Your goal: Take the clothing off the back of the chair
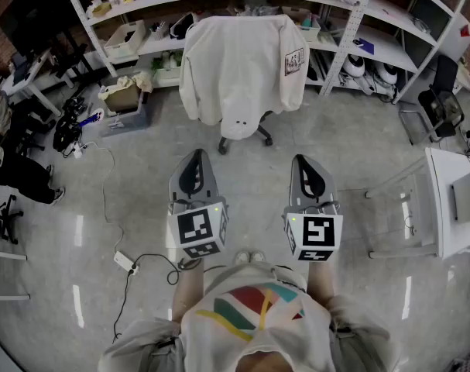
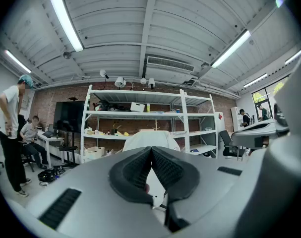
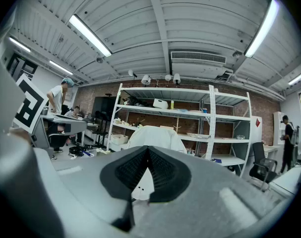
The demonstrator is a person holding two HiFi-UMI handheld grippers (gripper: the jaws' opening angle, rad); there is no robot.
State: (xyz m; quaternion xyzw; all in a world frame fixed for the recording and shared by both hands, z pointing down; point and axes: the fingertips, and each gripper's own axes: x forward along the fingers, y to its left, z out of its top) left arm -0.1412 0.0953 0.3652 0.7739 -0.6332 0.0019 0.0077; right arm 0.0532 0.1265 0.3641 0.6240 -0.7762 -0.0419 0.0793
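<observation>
The clothing (image 1: 242, 72) is soft, matt cloth; the floor (image 1: 142, 169) is smooth and glossy. The left hand-held gripper (image 1: 197, 154) and right hand-held gripper (image 1: 300, 159) are matt plastic with ribbed pads (image 2: 135, 170).

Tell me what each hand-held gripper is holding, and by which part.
Nothing. The left hand-held gripper and right hand-held gripper are both shut and empty; the white jacket hangs on the chair, untouched.

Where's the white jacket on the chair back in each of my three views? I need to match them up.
Head view: white jacket at top centre, draped over the chair back.
Left gripper view: small, at centre just below the middle.
Right gripper view: small, at centre just below the middle.
Shared landmark: the white shelving rack stands directly behind the jacket in all three.
</observation>
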